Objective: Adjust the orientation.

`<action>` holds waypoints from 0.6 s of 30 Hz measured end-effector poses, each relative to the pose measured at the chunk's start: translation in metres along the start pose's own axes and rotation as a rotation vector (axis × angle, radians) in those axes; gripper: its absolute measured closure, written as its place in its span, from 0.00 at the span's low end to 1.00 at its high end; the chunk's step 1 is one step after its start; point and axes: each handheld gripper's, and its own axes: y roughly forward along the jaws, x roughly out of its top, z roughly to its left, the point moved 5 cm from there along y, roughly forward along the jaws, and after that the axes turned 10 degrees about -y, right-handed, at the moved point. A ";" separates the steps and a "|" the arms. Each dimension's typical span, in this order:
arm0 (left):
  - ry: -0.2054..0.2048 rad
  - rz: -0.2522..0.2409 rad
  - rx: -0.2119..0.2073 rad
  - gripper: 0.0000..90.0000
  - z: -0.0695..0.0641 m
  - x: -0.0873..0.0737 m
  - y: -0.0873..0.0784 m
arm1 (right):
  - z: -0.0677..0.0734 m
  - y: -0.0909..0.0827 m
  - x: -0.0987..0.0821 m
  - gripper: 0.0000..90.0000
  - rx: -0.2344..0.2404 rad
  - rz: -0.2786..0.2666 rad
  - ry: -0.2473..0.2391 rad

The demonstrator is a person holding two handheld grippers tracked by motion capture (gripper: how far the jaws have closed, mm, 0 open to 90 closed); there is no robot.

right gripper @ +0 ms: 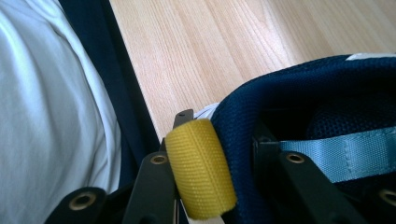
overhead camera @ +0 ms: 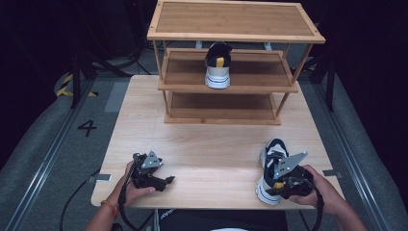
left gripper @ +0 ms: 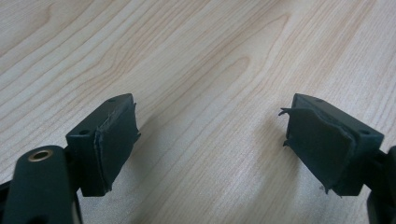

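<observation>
Yellow cloth heel loop of the navy-and-white sneaker sat pinched in my right claw, toe pointing toward the wooden shelf rack.

A second sneaker stands on the wooden rack's middle shelf at the table's far edge.

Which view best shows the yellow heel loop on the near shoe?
Right gripper view: the yellow heel loop sits close up, clamped with the navy collar by the right hand-held gripper. High view gives a small yellow spot. Left gripper view shows bare table.
</observation>
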 end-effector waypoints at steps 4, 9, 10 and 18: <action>0.002 0.000 -0.004 0.19 0.000 0.000 0.000 | 0.000 -0.007 0.001 0.78 -0.006 0.021 -0.048; -0.003 -0.002 0.007 0.19 0.000 0.000 0.000 | 0.000 -0.025 0.012 0.78 -0.032 -0.004 -0.101; -0.006 -0.003 0.009 0.19 -0.001 0.000 0.001 | 0.000 -0.029 0.015 0.78 -0.036 -0.006 -0.115; -0.009 -0.004 0.011 0.19 -0.001 0.000 0.001 | -0.005 -0.060 0.045 0.78 -0.082 -0.011 -0.202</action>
